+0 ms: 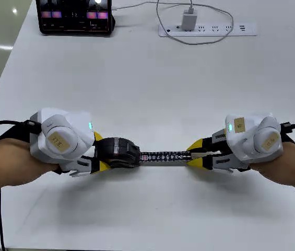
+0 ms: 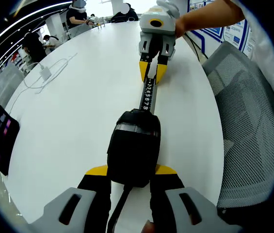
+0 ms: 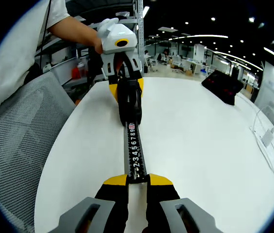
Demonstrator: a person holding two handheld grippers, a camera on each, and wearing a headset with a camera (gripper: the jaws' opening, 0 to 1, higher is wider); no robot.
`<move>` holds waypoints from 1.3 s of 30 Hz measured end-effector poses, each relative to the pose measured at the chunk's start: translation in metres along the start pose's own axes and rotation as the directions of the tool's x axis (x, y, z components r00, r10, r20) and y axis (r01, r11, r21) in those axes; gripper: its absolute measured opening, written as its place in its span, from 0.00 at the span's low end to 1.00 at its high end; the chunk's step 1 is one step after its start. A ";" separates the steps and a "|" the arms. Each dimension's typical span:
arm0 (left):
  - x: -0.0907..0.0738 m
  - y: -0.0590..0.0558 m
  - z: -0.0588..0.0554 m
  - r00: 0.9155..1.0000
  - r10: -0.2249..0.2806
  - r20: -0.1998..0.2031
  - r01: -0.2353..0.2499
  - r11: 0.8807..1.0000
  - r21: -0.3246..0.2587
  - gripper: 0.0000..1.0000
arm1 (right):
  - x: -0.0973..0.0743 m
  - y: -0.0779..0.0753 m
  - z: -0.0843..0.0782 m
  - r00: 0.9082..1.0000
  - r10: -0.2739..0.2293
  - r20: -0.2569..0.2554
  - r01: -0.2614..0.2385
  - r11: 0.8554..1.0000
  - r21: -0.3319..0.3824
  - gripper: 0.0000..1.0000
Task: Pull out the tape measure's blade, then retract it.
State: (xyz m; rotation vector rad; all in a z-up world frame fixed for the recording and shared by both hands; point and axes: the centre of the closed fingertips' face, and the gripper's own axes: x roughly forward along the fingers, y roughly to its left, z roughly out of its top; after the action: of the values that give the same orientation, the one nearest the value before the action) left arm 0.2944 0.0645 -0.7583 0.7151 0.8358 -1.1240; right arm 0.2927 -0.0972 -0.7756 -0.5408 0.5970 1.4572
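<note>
A black tape measure case (image 1: 118,152) lies on the white table, held at its rear by my left gripper (image 1: 99,154), whose yellow-tipped jaws are shut on it. In the left gripper view the case (image 2: 134,146) sits just ahead of my jaws. Its black blade (image 1: 165,157) with white numerals runs out a short way to the right, where my right gripper (image 1: 195,153) is shut on the blade's end. The blade (image 3: 135,154) reaches from my right jaws to the case (image 3: 130,100), and the left gripper (image 3: 125,85) shows beyond it.
A black device with lit pink panels (image 1: 75,15) stands at the table's far left. A white power strip (image 1: 208,29) with a plugged charger and cable lies at the far side. A mesh chair (image 2: 243,121) stands beside the table edge.
</note>
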 end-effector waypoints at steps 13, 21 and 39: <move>0.000 0.000 0.001 1.000 0.001 -0.002 -0.001 1.000 0.001 0.25 | -0.013 -0.001 -0.013 1.000 -0.008 -0.018 0.009 1.000 0.004 0.10; 0.000 0.000 0.000 1.000 0.001 -0.003 -0.001 1.000 0.002 0.25 | -0.019 0.000 -0.015 1.000 -0.013 -0.025 0.014 1.000 0.006 0.10; 0.000 0.000 0.001 1.000 0.003 -0.005 -0.003 1.000 0.004 0.25 | -0.035 0.000 -0.028 0.998 -0.022 -0.052 0.022 1.000 0.010 0.09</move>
State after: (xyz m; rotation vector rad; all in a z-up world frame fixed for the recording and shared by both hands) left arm 0.2945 0.0641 -0.7580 0.7220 0.8370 -1.1220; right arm 0.2906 -0.1418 -0.7734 -0.5766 0.6381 1.4217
